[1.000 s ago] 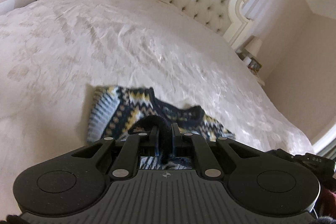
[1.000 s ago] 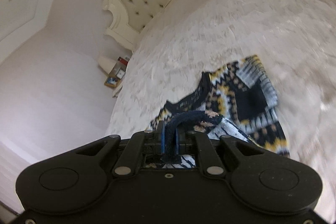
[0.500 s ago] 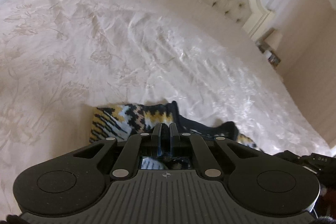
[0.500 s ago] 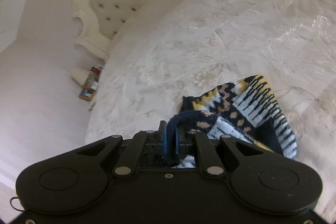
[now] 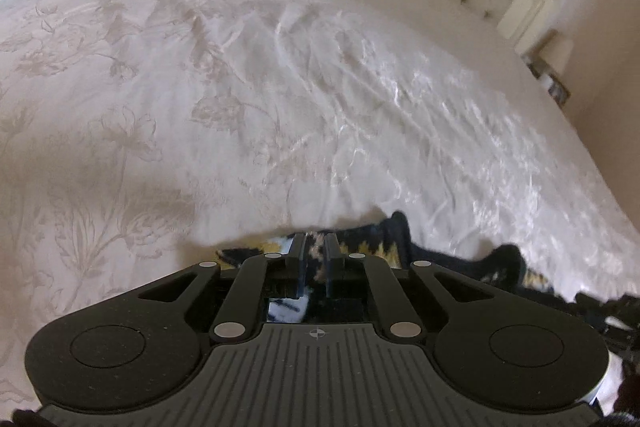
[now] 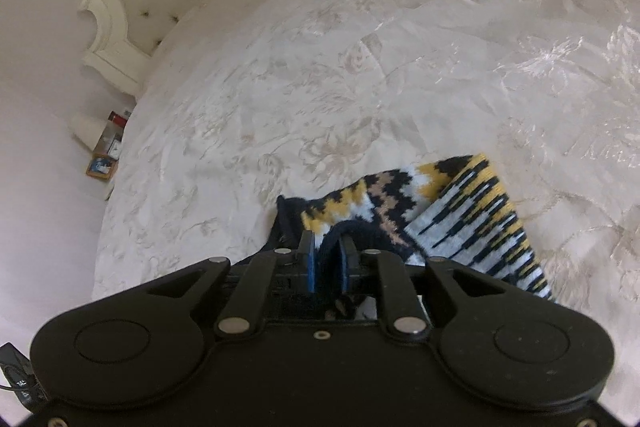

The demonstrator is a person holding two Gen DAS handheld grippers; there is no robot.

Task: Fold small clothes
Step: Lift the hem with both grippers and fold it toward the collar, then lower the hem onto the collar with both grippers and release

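Sweater (image 6: pixel 448 211), small and knitted in navy, yellow, white and tan zigzags, lay on the white bedspread (image 6: pixel 360 67) just ahead of both my tools; in the right wrist view it filled the area from 12 to 3 o'clock of my right gripper (image 6: pixel 327 251), and in the left wrist view only a strip of it showed, running from 12 toward 3 o'clock of my left gripper (image 5: pixel 314 251). My left gripper's jaws stood almost together, pinching a layer of the knit between them. My right gripper's jaws had just been opening; the navy ribbed edge (image 6: pixel 352 229) looped between the blue pads (image 6: pixel 310 267), and I could see a gap on the left side, so I judged the pads no longer pressed it. Judgement on progress: the held edge appeared to have been carried over onto the body of the garment, since patterned fabric lay doubled beneath the tools with the striped band (image 6: pixel 476 227) flat at 2 o'clock in the right view. One fold therefore looked laid down, with the right side being let go and the left side not yet let go. Remaining, as far as I could tell: free the left corner, check that edges line up, and make any further fold. How neat the fold was could not be read, as both tool bodies hid the near part.
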